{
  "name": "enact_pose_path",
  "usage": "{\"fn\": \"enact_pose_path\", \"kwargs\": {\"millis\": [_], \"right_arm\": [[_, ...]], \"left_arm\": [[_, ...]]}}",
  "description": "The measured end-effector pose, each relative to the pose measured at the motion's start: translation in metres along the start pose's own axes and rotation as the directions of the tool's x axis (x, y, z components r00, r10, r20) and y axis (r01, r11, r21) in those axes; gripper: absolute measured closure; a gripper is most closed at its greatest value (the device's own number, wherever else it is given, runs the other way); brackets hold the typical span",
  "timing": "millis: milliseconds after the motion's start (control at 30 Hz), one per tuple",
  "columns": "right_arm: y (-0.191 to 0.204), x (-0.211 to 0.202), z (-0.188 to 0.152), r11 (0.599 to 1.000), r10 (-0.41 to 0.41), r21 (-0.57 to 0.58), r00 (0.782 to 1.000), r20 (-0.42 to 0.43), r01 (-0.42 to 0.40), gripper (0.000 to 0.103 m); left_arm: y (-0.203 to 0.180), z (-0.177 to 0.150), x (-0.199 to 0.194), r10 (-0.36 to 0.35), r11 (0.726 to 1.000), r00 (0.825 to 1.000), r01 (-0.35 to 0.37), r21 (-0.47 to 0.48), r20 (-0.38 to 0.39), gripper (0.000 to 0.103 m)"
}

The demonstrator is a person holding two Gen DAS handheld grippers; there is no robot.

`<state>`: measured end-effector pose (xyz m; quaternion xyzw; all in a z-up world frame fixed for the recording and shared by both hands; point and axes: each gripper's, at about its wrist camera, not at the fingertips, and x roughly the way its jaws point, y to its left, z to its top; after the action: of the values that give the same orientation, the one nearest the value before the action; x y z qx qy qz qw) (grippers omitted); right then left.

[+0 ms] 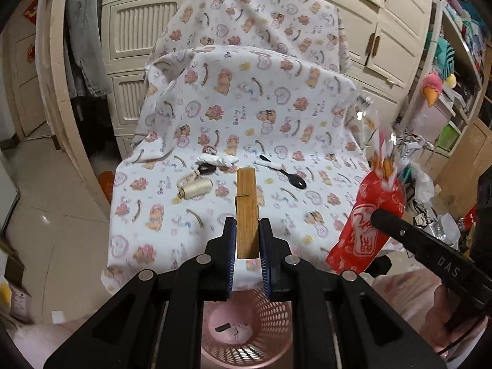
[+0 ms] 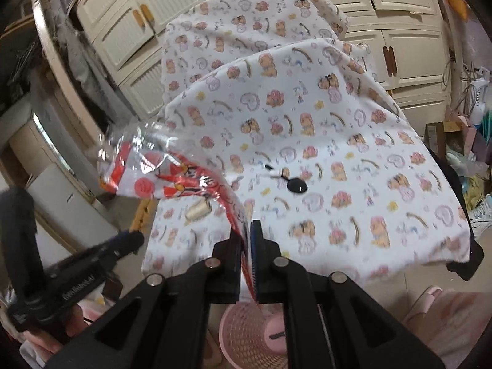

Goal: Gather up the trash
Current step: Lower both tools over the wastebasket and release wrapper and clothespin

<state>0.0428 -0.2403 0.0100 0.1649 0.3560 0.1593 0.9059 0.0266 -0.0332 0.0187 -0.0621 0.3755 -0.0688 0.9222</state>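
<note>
While the left gripper [image 1: 247,233] pinches a wooden clothespin [image 1: 246,212] between its blue pads, the pin stands upright, with its lower end in the grip and its upper end pointing toward the table. On the left part of the bear-print cloth [image 1: 215,107] lies a spool of beige thread [image 1: 196,189], and just behind it is a crumpled white tissue [image 1: 220,160] with a small dark thing beside it. To the right of the clothespin, a black plastic spoon [image 1: 289,175] lies on the cloth, its bowl toward the camera. Below the left gripper stands a pink perforated basket [image 1: 273,316], and some pale scraps and a small dark piece are on its bottom.

Further right, the right gripper [image 2: 246,246] has its fingers pressed on a red and white snack wrapper [image 2: 172,181]. From the right wrist view, the wrapper rises from the jaws and bends to the left, above the edge of the cloth. The basket [image 2: 246,332] is under this gripper too. In the left wrist view, the same wrapper [image 1: 369,215] hangs beside the right edge of the table.
</note>
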Motion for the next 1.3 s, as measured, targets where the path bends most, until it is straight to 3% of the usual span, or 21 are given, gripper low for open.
{"fn": "enact_pose_path", "kwargs": {"millis": [100, 233, 367, 600, 700, 967, 1133, 1300], "right_arm": [[0.002, -0.011, -0.015, 1.0, 0.021, 0.021, 1.0, -0.004, -0.021, 0.097], [0.002, -0.011, -0.032, 0.999, 0.027, 0.033, 0.999, -0.027, -0.026, 0.097], [0.0, 0.006, -0.042, 0.999, 0.03, 0.035, 0.995, -0.096, -0.027, 0.097], [-0.006, 0.035, -0.06, 1.0, 0.001, 0.029, 0.976, -0.218, 0.005, 0.097], [-0.011, 0.05, -0.071, 0.999, 0.017, 0.053, 0.958, -0.286, -0.002, 0.097], [-0.018, 0.095, -0.104, 0.997, -0.071, -0.004, 0.892, -0.447, 0.077, 0.097], [-0.035, 0.132, -0.129, 0.989, -0.127, -0.006, 0.83, -0.543, 0.148, 0.097], [-0.05, 0.162, -0.15, 0.977, -0.194, -0.044, 0.778, -0.597, 0.209, 0.097]], "left_arm": [[0.004, -0.018, 0.003, -0.016, 1.0, 1.0, 0.016, -0.019, -0.001, 0.09], [0.015, -0.038, 0.027, -0.031, 0.999, 0.994, 0.027, -0.048, -0.105, 0.09], [0.012, -0.045, 0.03, -0.016, 1.0, 0.99, 0.017, 0.006, -0.142, 0.09], [0.02, -0.061, 0.05, -0.014, 1.0, 0.966, 0.006, -0.03, -0.256, 0.09], [0.02, -0.068, 0.058, -0.032, 0.999, 0.954, 0.018, -0.048, -0.299, 0.09], [0.018, -0.082, 0.08, -0.04, 0.998, 0.922, 0.014, -0.069, -0.385, 0.09], [0.017, -0.09, 0.089, -0.031, 0.998, 0.904, 0.006, -0.061, -0.426, 0.09], [0.017, -0.105, 0.111, -0.029, 0.998, 0.86, -0.004, -0.063, -0.509, 0.09]]}}
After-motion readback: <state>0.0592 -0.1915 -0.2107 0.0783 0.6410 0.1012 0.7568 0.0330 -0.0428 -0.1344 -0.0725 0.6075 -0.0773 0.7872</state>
